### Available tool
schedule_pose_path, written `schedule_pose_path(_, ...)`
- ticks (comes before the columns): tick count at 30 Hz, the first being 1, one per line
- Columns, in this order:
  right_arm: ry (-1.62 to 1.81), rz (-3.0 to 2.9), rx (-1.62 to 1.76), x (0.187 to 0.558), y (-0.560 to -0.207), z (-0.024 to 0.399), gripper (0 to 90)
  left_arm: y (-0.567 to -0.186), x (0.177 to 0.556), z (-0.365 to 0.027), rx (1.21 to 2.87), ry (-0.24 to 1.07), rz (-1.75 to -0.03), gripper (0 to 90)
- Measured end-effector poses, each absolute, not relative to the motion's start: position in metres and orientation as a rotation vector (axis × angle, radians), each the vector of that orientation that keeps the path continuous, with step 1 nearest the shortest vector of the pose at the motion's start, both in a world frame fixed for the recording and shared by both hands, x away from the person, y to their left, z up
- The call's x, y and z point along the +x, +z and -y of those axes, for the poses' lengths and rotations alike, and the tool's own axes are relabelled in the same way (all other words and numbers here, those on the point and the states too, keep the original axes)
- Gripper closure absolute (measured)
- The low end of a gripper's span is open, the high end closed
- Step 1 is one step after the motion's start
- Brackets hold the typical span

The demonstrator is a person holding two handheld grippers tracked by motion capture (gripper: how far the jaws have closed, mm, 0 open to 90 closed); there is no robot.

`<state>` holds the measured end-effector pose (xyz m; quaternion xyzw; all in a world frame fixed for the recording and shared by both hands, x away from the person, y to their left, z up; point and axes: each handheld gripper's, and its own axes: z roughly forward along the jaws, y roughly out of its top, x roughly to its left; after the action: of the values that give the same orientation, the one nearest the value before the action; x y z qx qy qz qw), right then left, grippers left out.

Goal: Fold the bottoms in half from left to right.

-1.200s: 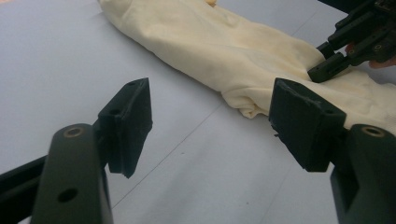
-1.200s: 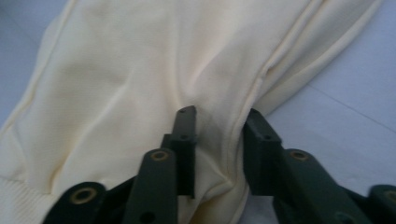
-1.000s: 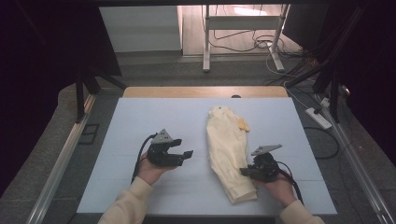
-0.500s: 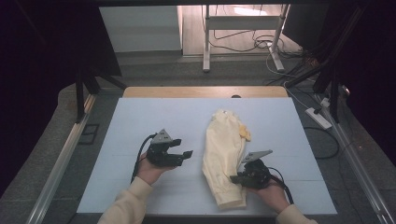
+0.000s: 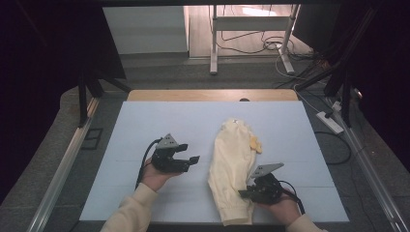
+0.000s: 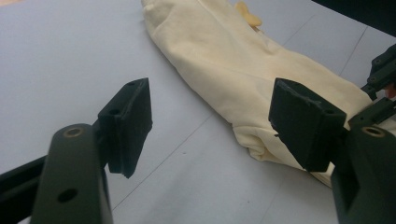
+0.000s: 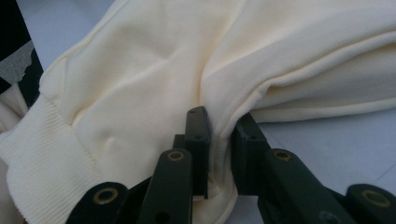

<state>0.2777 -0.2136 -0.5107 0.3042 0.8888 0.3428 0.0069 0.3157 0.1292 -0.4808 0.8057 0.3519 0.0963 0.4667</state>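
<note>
Right gripper (image 5: 246, 192): near right of the table, jaws drawn close and pinching a fold of the garment (image 5: 232, 164) near its ribbed hem (image 7: 32, 154); cloth bunches between the pads (image 7: 198, 140).
Right hand (image 5: 279, 209): holds that gripper at the near edge.
Left gripper (image 5: 191, 155): near left of centre, jaws spread wide and holding nothing, above the bare table, pointing right toward the garment, clear of it.
Left hand (image 5: 155, 175): under the left gripper.
Garment: cream, folded long, lying near to far, right of centre on the table (image 5: 145, 125); near end at the right gripper.
Yellow patch (image 5: 255, 143): on the garment's far right edge.
</note>
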Motion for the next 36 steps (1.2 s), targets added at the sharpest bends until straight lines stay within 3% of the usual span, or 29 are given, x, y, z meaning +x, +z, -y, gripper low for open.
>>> schedule_pose_path(14,1.186,-2.586,0.965,0.285,-0.498,0.233,41.7,-0.480,0.315,-0.131,1.974,0.242,-0.861,30.2)
schedule_pose_path(36,1.247,-2.444,0.963,0.298,-0.495,0.248,33.6,-0.481,0.317,-0.133,1.980,0.243,-0.861,30.1)
